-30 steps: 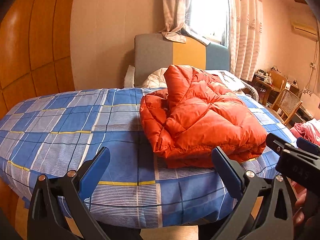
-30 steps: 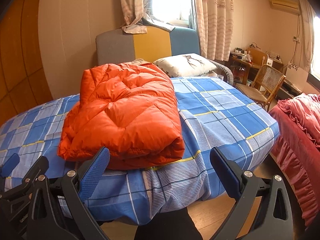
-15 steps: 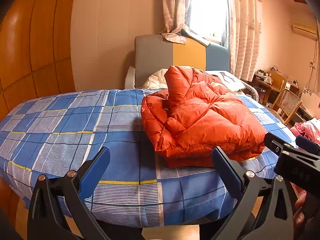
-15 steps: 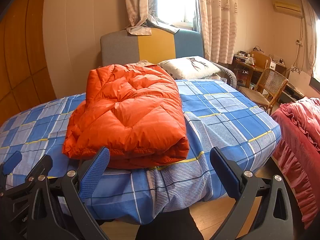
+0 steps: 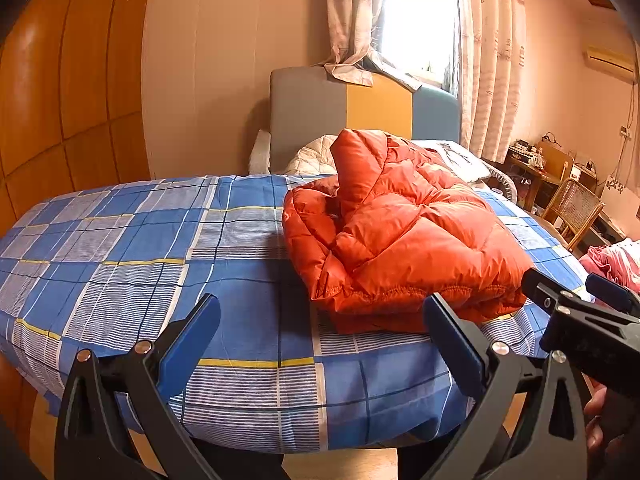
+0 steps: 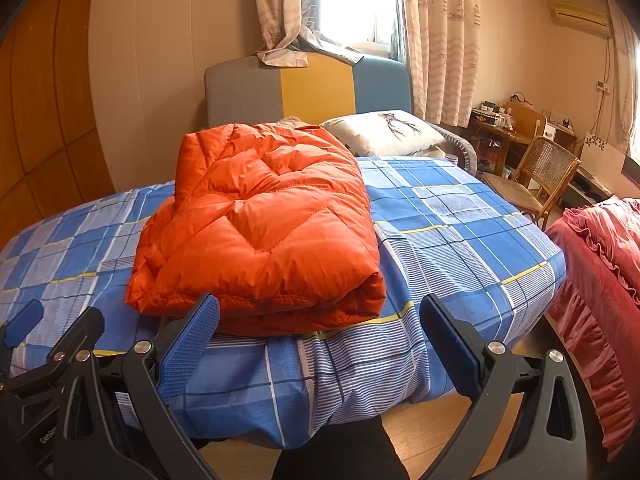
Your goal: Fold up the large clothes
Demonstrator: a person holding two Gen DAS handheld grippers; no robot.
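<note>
**Folded orange jacket on the bed, both tongs spread and empty**

The bed point(image 5: 120, 248) fills most of both views, covered in a blue plaid sheet with white and yellow lines. Its padded headboard point(image 6: 308, 88), in grey, yellow and blue panels, stands against the far wall under a curtained window point(image 6: 352, 0).

The orange puffer jacket point(image 6: 264, 232) lies folded into a thick bundle on the sheet, close to the near edge of the bed, with its elastic hem facing the cameras. A white pillow point(image 6: 384, 132) rests behind it by the headboard.

To the right, a red ruffled cover point(image 6: 600, 264) drapes another piece of furniture, and a wicker chair point(image 6: 536, 176) stands beyond it.

The left tongs point(image 5: 320, 344) hang in front of the bed edge with blue pads wide apart, holding nothing. The right tongs point(image 6: 320, 344) are likewise spread, empty, just short of the jacket's hem.
</note>
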